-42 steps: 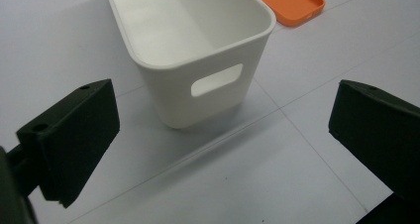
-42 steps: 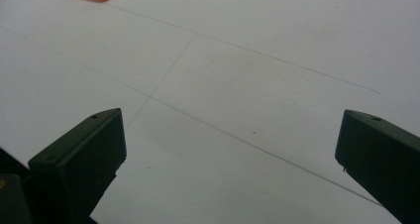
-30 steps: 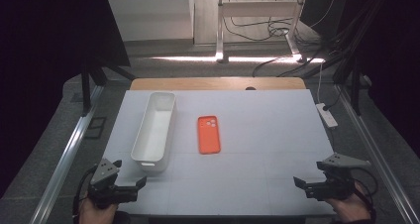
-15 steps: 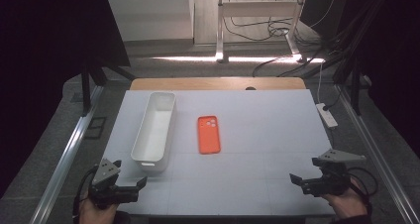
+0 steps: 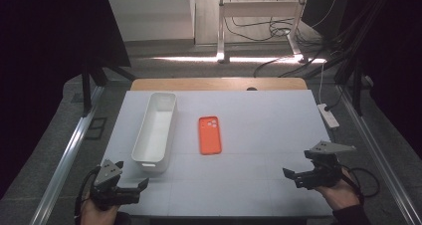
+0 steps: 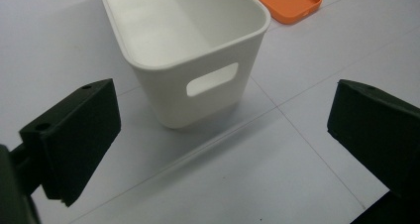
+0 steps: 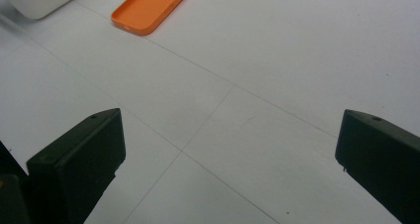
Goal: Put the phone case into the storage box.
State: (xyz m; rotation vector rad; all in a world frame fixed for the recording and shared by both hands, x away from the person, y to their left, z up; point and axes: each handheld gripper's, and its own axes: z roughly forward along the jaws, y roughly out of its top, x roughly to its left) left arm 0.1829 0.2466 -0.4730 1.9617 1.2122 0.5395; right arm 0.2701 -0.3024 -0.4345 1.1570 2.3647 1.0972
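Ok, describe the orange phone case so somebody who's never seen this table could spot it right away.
Start at the white table and find the long white bin on its left half. Just right of the bin, apart from it and near the table's middle, lies the phone case. It is the one flat, bright orange thing there, with a camera cutout at its far end.

A plain white bin (image 5: 155,131) is seen on the desk (image 5: 259,125), whose pale grey-white top is crossed by thin grey grid lines and edged by a light wooden strip at the side beyond the bin. Just beside the bin, a phone case (image 5: 210,135) in bright, unpatterned orange is shown. Each hand-held gripper, left (image 5: 130,187) and right (image 5: 293,176), is coloured black, with a grey three-cornered plate carried on top.
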